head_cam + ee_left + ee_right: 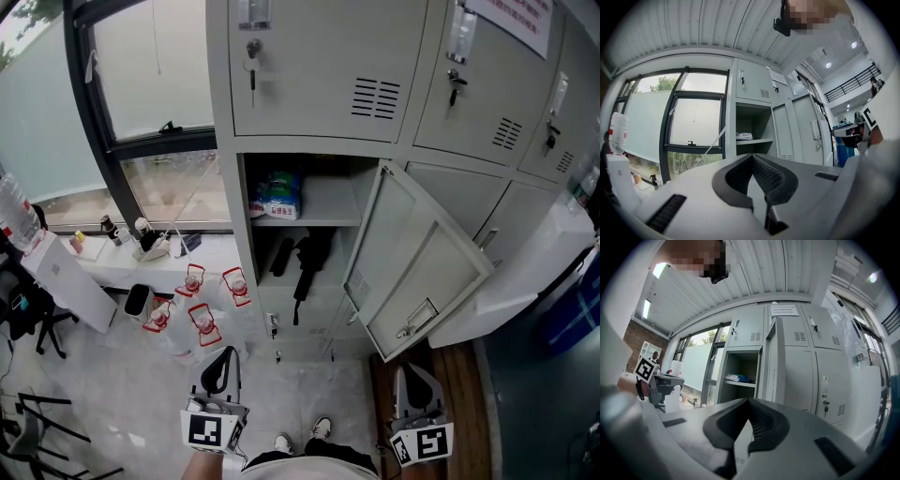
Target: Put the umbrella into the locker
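Well, nearest of all, the person's shoes (302, 437) stand on the floor between the two tools. The left hand-held gripper (222, 359) has its jaws pressed together with nothing between them. The right hand-held gripper (415, 377) is likewise closed and empty, and both are aimed at the lockers. Just ahead and to the left of the left hand-held gripper, a cluster of water bottles (202, 305) with red labels stands on the floor. Farther ahead of both, the locker (246, 244) is open, its door (422, 267) swung out toward the right hand-held gripper. The black umbrella (309, 261) sits inside the lower compartment, under the shelf (328, 202). That shelf carries a blue and white packet (278, 195).
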Demonstrator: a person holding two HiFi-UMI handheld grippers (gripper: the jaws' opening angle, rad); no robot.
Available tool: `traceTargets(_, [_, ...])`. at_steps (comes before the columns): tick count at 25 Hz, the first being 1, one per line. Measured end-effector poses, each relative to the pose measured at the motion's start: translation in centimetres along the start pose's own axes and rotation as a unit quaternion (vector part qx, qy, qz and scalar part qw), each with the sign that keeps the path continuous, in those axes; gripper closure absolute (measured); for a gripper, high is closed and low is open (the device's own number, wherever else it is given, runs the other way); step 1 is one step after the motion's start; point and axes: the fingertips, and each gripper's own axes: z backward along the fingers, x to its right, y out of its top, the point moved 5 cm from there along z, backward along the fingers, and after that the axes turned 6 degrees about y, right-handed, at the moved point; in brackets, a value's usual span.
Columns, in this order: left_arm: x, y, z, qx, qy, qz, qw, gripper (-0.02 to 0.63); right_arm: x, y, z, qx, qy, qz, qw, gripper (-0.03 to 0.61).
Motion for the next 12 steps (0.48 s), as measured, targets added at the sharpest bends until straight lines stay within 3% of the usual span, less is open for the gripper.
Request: traceTargets(12, [-0.8,-0.1,1.4,-0.001,0.006,0.0,1.0,0.592,-1.2,0.4,0.0,0.009,0.009,0.006,1.0,0.563])
